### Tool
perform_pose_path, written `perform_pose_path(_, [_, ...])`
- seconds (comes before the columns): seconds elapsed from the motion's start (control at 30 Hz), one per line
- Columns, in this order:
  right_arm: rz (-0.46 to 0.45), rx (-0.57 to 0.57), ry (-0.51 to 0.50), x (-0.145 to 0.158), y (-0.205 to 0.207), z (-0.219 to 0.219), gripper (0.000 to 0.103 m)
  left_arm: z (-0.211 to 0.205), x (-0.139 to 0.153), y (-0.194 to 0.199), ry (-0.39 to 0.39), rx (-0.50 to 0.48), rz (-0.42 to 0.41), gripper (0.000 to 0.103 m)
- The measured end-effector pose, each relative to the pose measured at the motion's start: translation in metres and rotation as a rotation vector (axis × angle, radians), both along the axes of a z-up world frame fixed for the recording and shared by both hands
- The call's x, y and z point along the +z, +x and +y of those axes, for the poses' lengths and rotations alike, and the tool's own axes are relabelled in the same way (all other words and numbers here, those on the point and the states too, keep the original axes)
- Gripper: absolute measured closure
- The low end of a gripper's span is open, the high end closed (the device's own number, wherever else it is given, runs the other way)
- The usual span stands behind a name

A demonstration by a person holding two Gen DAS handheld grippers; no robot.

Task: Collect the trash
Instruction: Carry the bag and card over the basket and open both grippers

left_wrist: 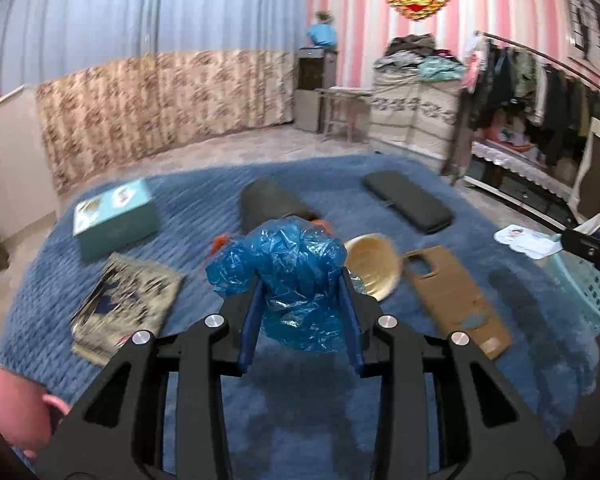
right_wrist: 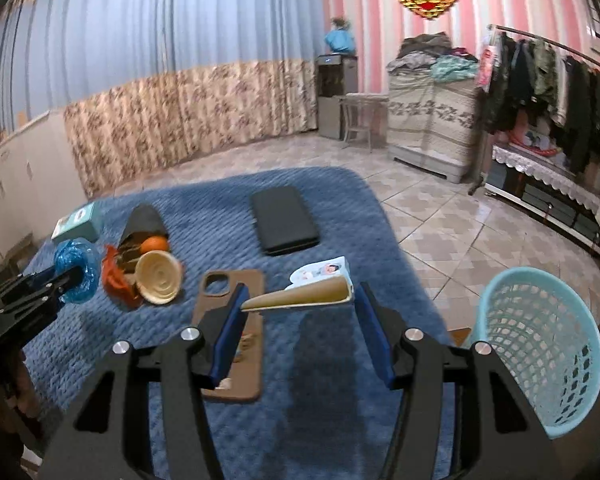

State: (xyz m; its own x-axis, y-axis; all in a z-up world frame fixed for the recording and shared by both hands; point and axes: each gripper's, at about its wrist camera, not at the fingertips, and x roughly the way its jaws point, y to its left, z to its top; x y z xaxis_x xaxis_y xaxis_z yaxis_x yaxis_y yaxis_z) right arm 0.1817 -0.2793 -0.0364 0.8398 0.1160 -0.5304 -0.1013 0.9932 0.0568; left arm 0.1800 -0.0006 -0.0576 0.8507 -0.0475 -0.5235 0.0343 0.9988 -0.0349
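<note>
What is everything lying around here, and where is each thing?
blue plastic bag: one, crumpled, between the left gripper's pads
folded card packet: one, tan and white, between the right gripper's pads
basket: one, light blue, on the floor right of the rug
rug: one, blue
phone case: one, brown, on the rug
black case: one, far side of the rug
bowl: one, cream, tipped
box: one, teal
left gripper: one, black
right gripper: one, black
</note>
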Motion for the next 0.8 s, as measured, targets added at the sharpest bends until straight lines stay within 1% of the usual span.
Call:
perform_pose_path(0.2, [-0.020,-0.051,0.048,0.002,-0.001,-0.034,0.049,-0.048,0.021,0.012,-0.009,-0.083,-0.043,0.069])
perform_pose_path(0.3, [-0.045,-0.073,0.041,0.008,-0.003,-0.045,0.049,-0.068,0.030,0.017,-0.019,-0.112,-0.061,0.069])
perform_pose_path(0.4, [-0.070,-0.109,0.031,0.017,-0.006,-0.066,0.049,-0.090,0.038,0.023,-0.025,-0.147,-0.078,0.069])
perform_pose_path(0.47, [-0.088,-0.148,0.035,0.023,-0.008,-0.086,0.049,-0.109,0.044,0.027,-0.028,-0.176,-0.090,0.069])
perform_pose_path(0.6, [-0.113,-0.248,0.078,0.030,-0.017,-0.137,0.049,-0.143,0.047,0.031,-0.034,-0.237,-0.095,0.069])
perform_pose_path(0.7, [-0.104,-0.311,0.097,0.025,-0.020,-0.168,0.049,-0.176,0.046,0.034,-0.032,-0.289,-0.094,0.069])
perform_pose_path(0.8, [-0.079,-0.373,0.114,0.012,-0.022,-0.197,0.049,-0.209,0.041,0.037,-0.034,-0.346,-0.077,0.069])
